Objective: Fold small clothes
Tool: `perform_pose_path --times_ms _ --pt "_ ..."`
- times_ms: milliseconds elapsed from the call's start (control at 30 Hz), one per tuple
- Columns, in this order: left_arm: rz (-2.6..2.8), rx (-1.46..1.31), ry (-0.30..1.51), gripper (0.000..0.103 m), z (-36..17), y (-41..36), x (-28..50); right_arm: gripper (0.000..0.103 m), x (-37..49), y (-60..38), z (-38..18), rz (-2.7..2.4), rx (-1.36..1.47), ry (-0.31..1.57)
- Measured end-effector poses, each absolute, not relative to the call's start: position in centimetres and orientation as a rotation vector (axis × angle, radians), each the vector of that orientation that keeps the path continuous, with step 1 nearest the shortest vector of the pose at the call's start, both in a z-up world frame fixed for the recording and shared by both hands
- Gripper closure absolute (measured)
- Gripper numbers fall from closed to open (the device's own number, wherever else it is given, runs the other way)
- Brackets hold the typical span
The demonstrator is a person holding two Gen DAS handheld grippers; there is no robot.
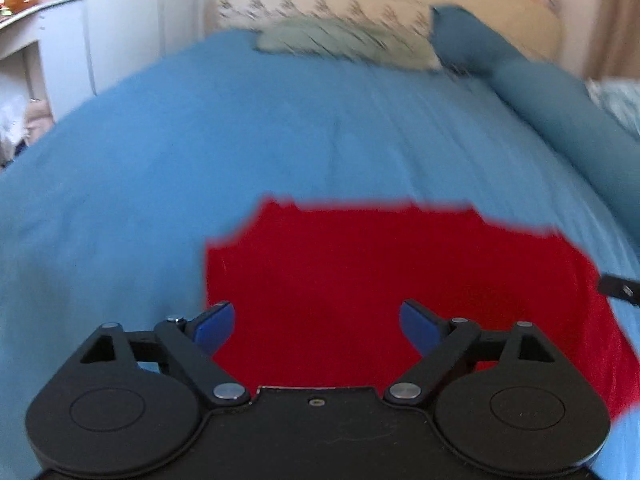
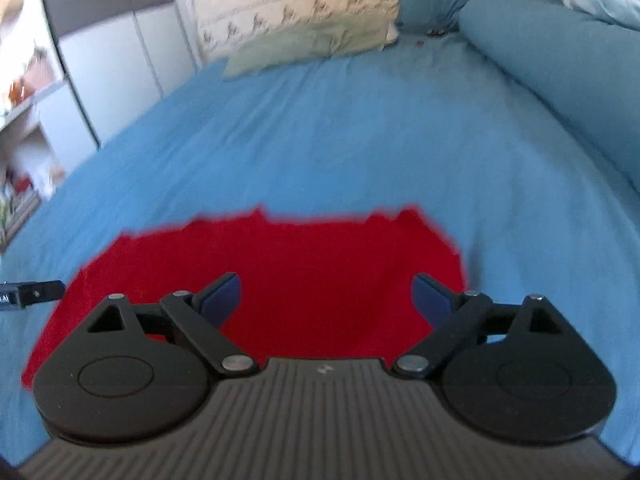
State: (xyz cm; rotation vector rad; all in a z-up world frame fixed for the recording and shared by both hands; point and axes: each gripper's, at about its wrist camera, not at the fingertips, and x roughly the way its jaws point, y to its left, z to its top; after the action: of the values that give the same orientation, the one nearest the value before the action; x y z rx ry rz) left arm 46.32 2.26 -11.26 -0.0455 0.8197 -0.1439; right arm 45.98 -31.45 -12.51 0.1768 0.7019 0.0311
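Red garment (image 1: 380,272) lay flat on the blue bedsheet (image 1: 240,140), long axis across both views. Left gripper (image 1: 316,326) and right gripper (image 2: 326,300) hovered over its near edge, fingers apart, empty. Neither looked nearer; each sat toward its own end.

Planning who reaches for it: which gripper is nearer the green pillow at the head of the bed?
Left, slightly, I judge. Both grippers, left and right, hover open over the red garment, far from the green pillow.

Blue-sheeted bed (image 2: 360,140), green pillow (image 2: 304,46), white wardrobe (image 2: 120,60).
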Motion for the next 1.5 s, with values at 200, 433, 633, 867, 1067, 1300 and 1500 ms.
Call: perform_pose_path --times_ms 200,433,633,867,1067,1300,1500 --pt "-0.152 0.029 0.906 0.010 -16.1 3.8 44.0 0.000 44.0 -31.5 -16.9 -0.015 0.231 0.822" --pt "-0.143 0.070 0.953 0.010 -16.1 3.5 43.1 0.000 41.4 -34.0 -17.5 -0.014 0.143 0.846" --pt "-0.036 0.190 0.908 0.009 -10.9 1.9 40.4 0.000 38.4 -36.4 -14.0 -0.122 0.224 0.814" --pt "-0.116 0.189 0.888 0.002 -9.0 -3.1 40.7 0.000 37.8 -37.7 -14.7 -0.083 0.321 0.920" --pt "-0.150 0.132 0.933 0.002 -11.3 -7.1 44.5 0.000 38.9 -38.2 -17.4 -0.046 0.420 0.894" --pt "-0.192 0.086 1.014 0.002 -14.7 -8.9 47.8 0.021 42.2 -38.6 -18.4 0.107 0.400 0.886" --pt "-0.145 0.118 1.067 0.000 -16.1 -10.2 48.8 0.071 42.0 -39.3 -18.1 0.062 0.435 0.908"
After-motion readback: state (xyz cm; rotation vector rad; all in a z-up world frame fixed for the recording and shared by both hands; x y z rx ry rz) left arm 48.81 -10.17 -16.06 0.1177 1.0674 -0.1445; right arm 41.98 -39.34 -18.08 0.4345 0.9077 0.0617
